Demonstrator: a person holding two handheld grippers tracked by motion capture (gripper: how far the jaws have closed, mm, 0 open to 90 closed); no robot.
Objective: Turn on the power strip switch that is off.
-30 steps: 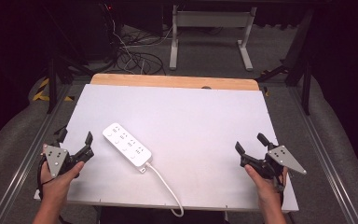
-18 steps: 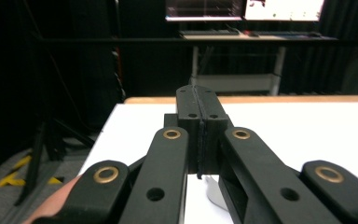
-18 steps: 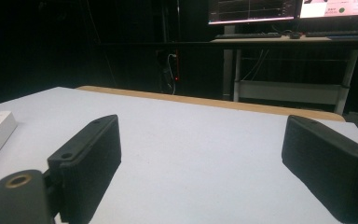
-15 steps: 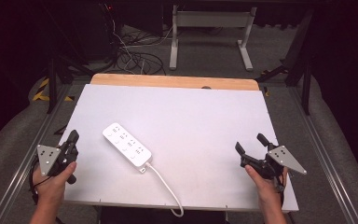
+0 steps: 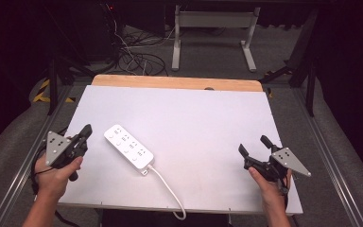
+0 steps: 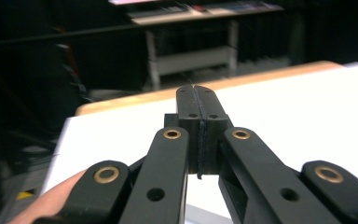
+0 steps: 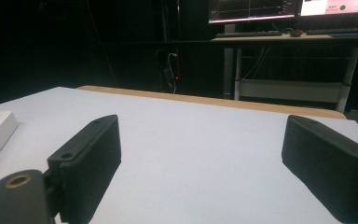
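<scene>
**Lining up on the power strip**

Nearest to us, at the lower left of the high view, our left gripper [image 5: 86,131] hangs just off the left edge of the tabletop [image 5: 203,118]. Its jaws have just been closing, and in the left gripper view they meet pad to pad with nothing between them [image 6: 198,109]. At the lower right of the high view our right gripper [image 5: 254,145] hovers low over the near right corner of the tabletop, jaws spread wide and empty; in the right gripper view the two black jaws stand well apart over bare white surface [image 7: 200,158].

The power strip [image 5: 128,145] lies flat on the tabletop in the lower left-centre of the high view, near the left gripper and well apart from the right one. Its long axis runs on a diagonal, from upper left to lower right of the frame. The socket face is turned up. Its white cord [image 5: 168,189] leaves the lower-right end, curves toward the near edge and drops over it.

We judge the step in hand to be a reach for the strip with the left gripper. To do it well, we open the jaws before coming down, turn the wrist so they straddle the strip's short width rather than its length, and grip near the middle so it lifts level. We keep the cord's slack in mind, since it could drag the far end round.
</scene>
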